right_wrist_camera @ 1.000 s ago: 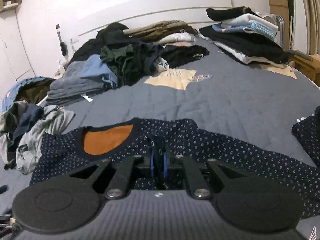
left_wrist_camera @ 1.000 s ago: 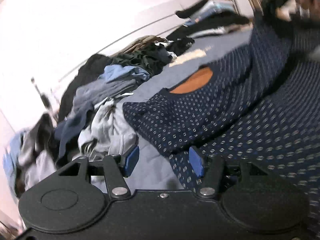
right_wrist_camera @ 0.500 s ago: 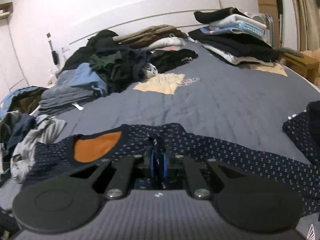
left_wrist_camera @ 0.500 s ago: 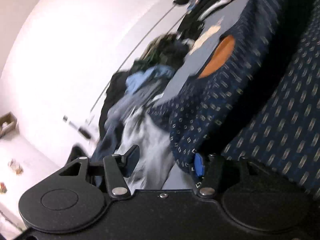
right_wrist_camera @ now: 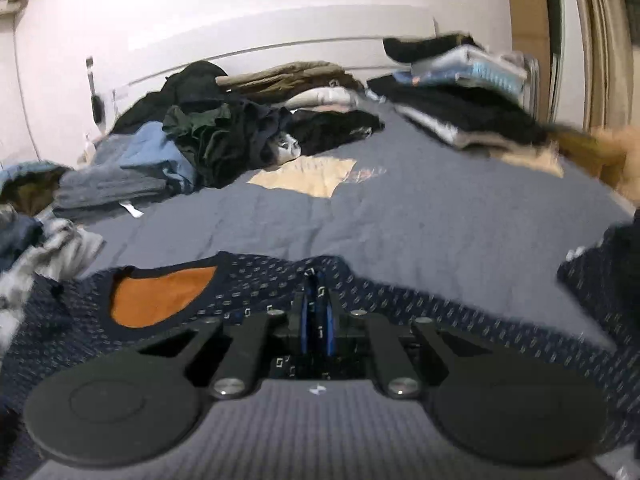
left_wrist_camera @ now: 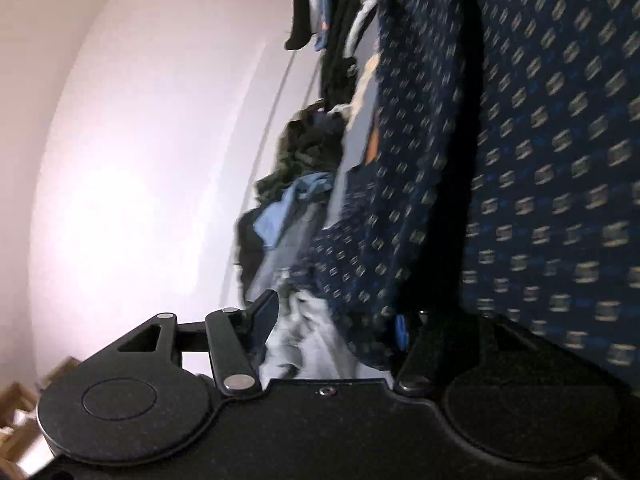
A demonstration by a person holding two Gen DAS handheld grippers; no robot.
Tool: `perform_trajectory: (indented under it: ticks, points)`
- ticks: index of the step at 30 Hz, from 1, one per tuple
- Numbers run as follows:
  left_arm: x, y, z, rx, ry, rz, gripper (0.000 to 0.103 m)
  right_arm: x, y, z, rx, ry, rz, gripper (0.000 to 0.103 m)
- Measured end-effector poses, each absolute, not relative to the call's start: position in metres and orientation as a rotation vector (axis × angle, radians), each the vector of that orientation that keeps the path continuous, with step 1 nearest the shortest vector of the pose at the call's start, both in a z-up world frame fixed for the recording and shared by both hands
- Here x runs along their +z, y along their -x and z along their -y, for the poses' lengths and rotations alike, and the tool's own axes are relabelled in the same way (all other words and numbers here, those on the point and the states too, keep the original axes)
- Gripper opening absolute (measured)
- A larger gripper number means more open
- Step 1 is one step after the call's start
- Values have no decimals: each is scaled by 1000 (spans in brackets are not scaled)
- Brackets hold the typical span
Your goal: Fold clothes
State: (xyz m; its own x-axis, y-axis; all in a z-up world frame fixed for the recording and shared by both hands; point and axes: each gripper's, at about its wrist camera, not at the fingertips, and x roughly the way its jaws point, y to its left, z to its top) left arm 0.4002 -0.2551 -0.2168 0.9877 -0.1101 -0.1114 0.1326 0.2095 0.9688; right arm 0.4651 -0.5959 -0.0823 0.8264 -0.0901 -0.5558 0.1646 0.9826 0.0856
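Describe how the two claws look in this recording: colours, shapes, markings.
Both match: the left claw and right claw are matte black, with two round discs, angular linkage arms on silver pivot screws, and blue finger pads. No sleeve or cable shows.

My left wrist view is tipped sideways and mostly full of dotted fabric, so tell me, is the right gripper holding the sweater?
Observer: Yes. The right gripper is shut on the sweater, pinching its top edge.
Operator: Where is the neck opening from there?
Observer: Its orange lining faces up just left of that gripper in the right wrist view.
Operator: Any room ahead on the bed?
Observer: The grey bedspread lies bare beyond the sweater, as far as the loose clothes pile and the folded stack at the far end.
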Motion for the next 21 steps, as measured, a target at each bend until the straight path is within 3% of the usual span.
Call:
perform_trajectory:
  ticks: [1, 2, 3, 11, 13, 17, 21]
  points:
    - [-218, -403, 254, -178, -1361, -43, 45, -85, -470, 597, -143, -127, -597, 9]
    - [-220, -406, 254, -191, -1373, -70, 24, -89, -475, 598, -149, -129, -614, 9]
    - [-222, -405, 252, -188, -1376, -75, 20, -93, -479, 599, -155, -131, -632, 9]
    - [-223, -369, 233, -142, -1399, -34, 25, -112, -479, 595, -121, -109, -713, 9]
    - [-218, -361, 230, -169, -1366, -67, 33, -116, -475, 593, -108, -80, -750, 9]
    - [-195, -336, 225, -238, -1327, -69, 78, -122, -475, 594, -106, -71, -820, 13]
    - [-161, -311, 207, -294, -1254, -94, 81, -105, -462, 591, -87, -84, -819, 22]
